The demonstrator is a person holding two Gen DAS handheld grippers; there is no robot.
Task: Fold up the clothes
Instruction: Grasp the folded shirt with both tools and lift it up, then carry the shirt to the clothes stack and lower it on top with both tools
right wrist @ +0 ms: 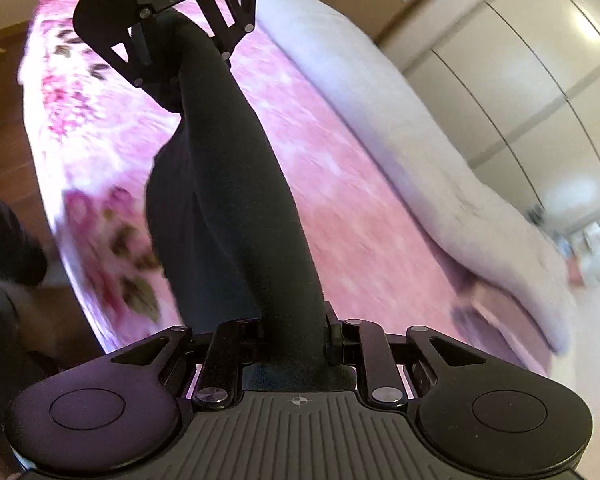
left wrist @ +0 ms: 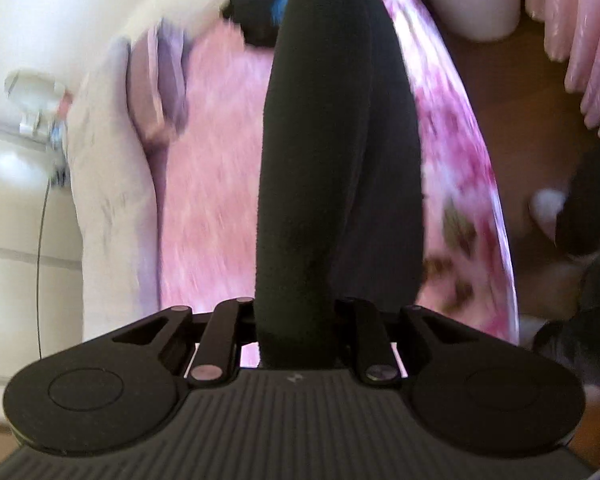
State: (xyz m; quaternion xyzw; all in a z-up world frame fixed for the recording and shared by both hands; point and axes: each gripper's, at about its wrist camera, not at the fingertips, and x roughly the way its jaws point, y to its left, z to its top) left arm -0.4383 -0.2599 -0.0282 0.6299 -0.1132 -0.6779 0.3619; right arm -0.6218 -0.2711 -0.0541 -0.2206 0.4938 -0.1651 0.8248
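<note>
Black garment (right wrist: 236,184) stretched betw. both grippers over pink bed (right wrist: 360,208); left gripper (right wrist: 172,36) & right gripper (right wrist: 296,340) each clamped tight on an end.

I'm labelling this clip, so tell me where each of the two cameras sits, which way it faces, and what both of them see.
Left wrist: sits on the left gripper, facing along the held black garment across the pink bed cover; a dark sleeve shows at the right edge.
Right wrist: sits on the right gripper, facing along the same garment toward the left gripper at its far end; white wardrobe doors behind.
Shared: garment, bed cover, pale duvet.
</note>
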